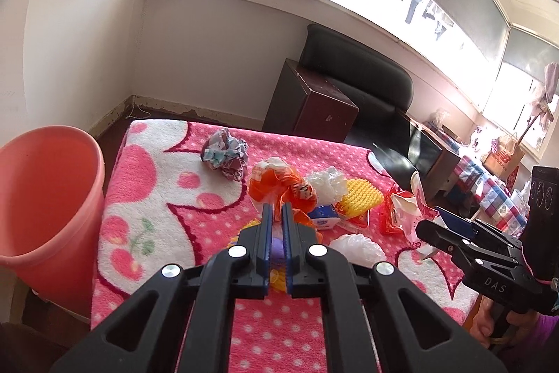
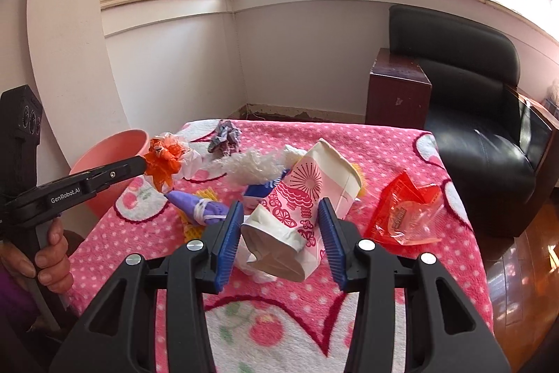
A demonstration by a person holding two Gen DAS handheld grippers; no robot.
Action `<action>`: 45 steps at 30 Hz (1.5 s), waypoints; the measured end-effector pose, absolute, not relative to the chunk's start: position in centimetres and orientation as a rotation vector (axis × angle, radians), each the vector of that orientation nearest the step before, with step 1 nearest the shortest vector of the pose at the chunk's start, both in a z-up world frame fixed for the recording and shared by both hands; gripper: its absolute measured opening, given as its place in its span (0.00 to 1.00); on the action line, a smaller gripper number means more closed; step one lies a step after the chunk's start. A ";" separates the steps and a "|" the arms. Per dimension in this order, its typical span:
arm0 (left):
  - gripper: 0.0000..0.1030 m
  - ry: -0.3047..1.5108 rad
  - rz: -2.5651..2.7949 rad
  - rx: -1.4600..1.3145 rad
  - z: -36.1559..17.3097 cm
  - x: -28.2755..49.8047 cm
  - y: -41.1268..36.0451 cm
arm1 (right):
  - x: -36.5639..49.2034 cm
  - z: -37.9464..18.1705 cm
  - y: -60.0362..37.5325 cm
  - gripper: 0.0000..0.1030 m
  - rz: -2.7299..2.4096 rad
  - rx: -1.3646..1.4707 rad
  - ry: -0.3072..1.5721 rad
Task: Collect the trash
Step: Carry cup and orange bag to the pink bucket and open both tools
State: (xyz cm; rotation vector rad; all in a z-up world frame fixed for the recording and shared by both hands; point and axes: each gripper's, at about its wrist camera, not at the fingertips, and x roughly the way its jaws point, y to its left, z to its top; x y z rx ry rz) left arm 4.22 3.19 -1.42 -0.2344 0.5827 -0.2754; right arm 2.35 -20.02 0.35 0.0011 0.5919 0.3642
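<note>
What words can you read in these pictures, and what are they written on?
"GenRobot.AI": white letters on the side of the left gripper, which pinches an orange wrapper.
"DAS": on the body of the right gripper.
"new balance": on a brown paper bag in the far background, only just legible.
Too blurred to read: print on the red plastic wrapper, the small blue and white carton, and the pink patterned paper cup.

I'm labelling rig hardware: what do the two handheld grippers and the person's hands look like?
Both grippers are matte black plastic with silver rivets and ribbed blue finger pads. The left gripper reads "GenRobot.AI", the right gripper "DAS". Bare hands; the left hand shows a purple sleeve.
</note>
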 end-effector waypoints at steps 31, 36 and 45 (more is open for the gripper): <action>0.05 0.598 0.317 -0.269 -4.0 0.4 21.9 | 9.8 -0.2 11.2 0.44 0.927 -0.146 0.694; 0.06 0.637 0.324 -0.271 -5.1 1.0 22.1 | 10.4 -1.7 12.5 0.44 0.915 -0.160 0.733; 0.12 0.657 0.358 -0.287 -5.4 1.7 22.6 | 10.9 -2.4 12.7 0.45 0.894 -0.148 0.777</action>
